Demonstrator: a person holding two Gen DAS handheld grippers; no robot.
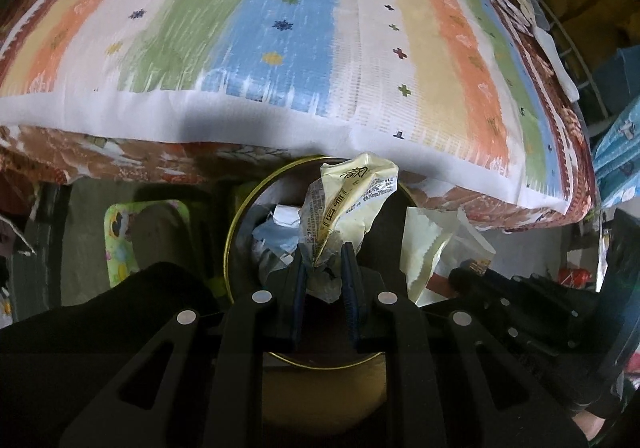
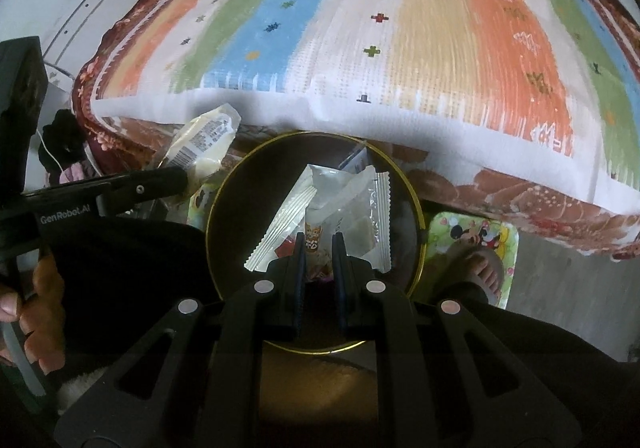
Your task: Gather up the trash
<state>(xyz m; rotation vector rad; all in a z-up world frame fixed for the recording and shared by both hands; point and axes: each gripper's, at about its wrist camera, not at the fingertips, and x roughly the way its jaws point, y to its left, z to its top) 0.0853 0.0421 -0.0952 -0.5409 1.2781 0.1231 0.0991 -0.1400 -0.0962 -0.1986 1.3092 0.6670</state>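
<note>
My left gripper [image 1: 325, 248] is shut on a crumpled pale yellow wrapper [image 1: 348, 203] and holds it above a round trash bin with a gold rim [image 1: 236, 224]. My right gripper [image 2: 319, 238] is shut on a white snack wrapper [image 2: 340, 207] and holds it over the same bin [image 2: 214, 207]. In the right wrist view the left gripper [image 2: 176, 177] shows at the left with its yellow wrapper [image 2: 204, 143]. In the left wrist view the right gripper's wrapper [image 1: 432, 244] shows at the right. Other wrappers [image 1: 272, 240] lie inside the bin.
A bed with a striped coloured sheet [image 1: 304, 27] fills the upper half of both views, its edge just beyond the bin. Green cartoon slippers [image 2: 472, 244] with a bare foot [image 2: 480, 268] are on the grey floor beside the bin. A blue cloth [image 1: 616, 151] hangs at the far right.
</note>
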